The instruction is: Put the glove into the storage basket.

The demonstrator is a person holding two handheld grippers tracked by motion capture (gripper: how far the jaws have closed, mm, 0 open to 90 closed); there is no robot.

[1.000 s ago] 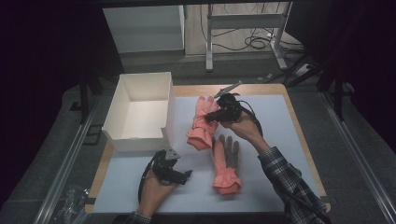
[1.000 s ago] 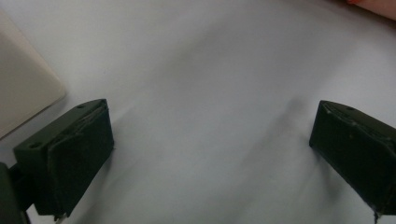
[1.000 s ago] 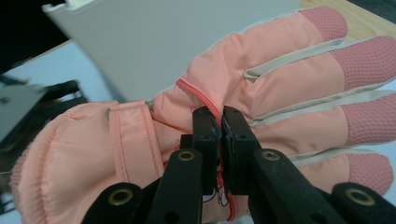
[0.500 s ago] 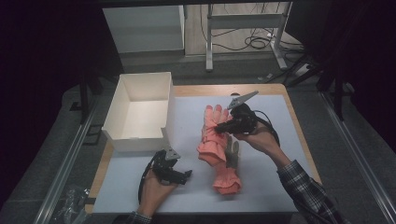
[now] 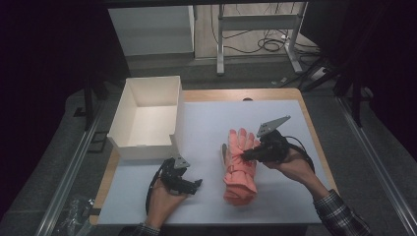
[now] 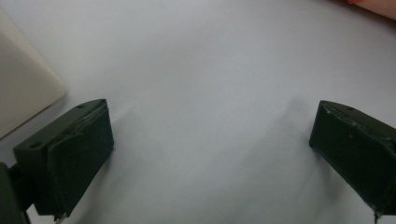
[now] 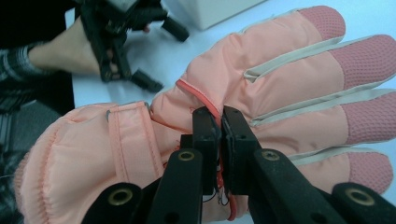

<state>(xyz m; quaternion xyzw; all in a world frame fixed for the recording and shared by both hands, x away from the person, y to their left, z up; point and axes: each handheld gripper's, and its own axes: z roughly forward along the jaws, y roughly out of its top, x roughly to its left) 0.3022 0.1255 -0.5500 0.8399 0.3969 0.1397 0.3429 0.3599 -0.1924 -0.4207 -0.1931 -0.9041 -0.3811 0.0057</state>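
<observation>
Two salmon-pink gloves lie stacked on the white mat [image 5: 206, 123] right of centre. The upper glove [image 5: 240, 147] rests over the lower glove [image 5: 239, 189], fingers pointing away from me. My right gripper [image 5: 250, 154] is shut on a fold of the upper glove's fabric; in the right gripper view the jaws of that gripper [image 7: 220, 130] pinch the upper glove [image 7: 280, 79] near its red piping. My left gripper [image 5: 192, 184] rests on the mat to the left of the gloves. It is open, and the mat [image 6: 210, 93] shows bare between the wide-apart jaws of this gripper [image 6: 212, 154].
An open, empty white box [image 5: 147, 118] stands at the back left of the mat; its corner [image 6: 21, 102] lies just left of the left gripper. The wooden table edge [image 5: 314, 132] borders the mat on the right. A frame and cables sit on the floor beyond.
The right gripper has carried the upper glove toward me and rightward, and it now lies over the second glove. The left gripper has stayed in place, open.
</observation>
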